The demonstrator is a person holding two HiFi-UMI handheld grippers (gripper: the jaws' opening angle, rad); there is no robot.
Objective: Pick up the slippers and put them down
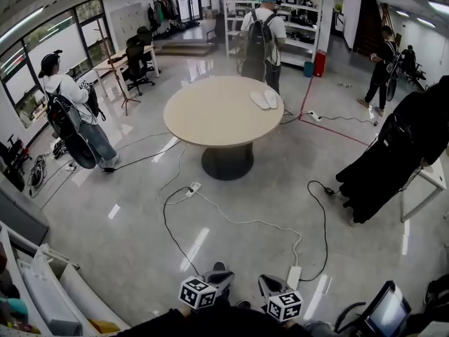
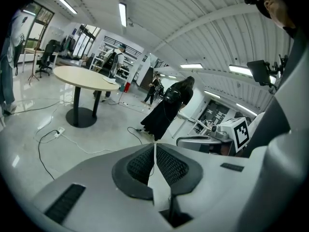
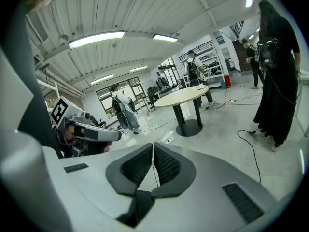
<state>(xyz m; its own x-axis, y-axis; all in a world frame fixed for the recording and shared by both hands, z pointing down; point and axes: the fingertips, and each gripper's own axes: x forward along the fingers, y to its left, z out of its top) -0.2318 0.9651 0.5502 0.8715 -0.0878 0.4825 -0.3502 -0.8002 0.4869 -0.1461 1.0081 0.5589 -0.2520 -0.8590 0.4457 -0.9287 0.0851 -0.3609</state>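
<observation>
A pair of white slippers (image 1: 264, 99) lies side by side near the far right edge of the round beige table (image 1: 210, 114). Both grippers are held low at the bottom of the head view, far from the table. My left gripper (image 1: 219, 276) and right gripper (image 1: 269, 282) sit side by side, each with a marker cube behind it. In the left gripper view the left gripper (image 2: 154, 145) is shut with nothing between its pads, and the table (image 2: 79, 77) stands far off with the slippers (image 2: 110, 81) at its right edge. The right gripper (image 3: 153, 145) is likewise shut and empty, facing the table (image 3: 186, 96).
Cables and a power strip (image 1: 193, 187) trail across the glossy floor between me and the table; another strip (image 1: 293, 276) lies by my right gripper. A person in black (image 1: 393, 153) stands at the right by a white desk (image 1: 431, 177). Others stand behind the table (image 1: 263, 37) and at the left (image 1: 74, 114).
</observation>
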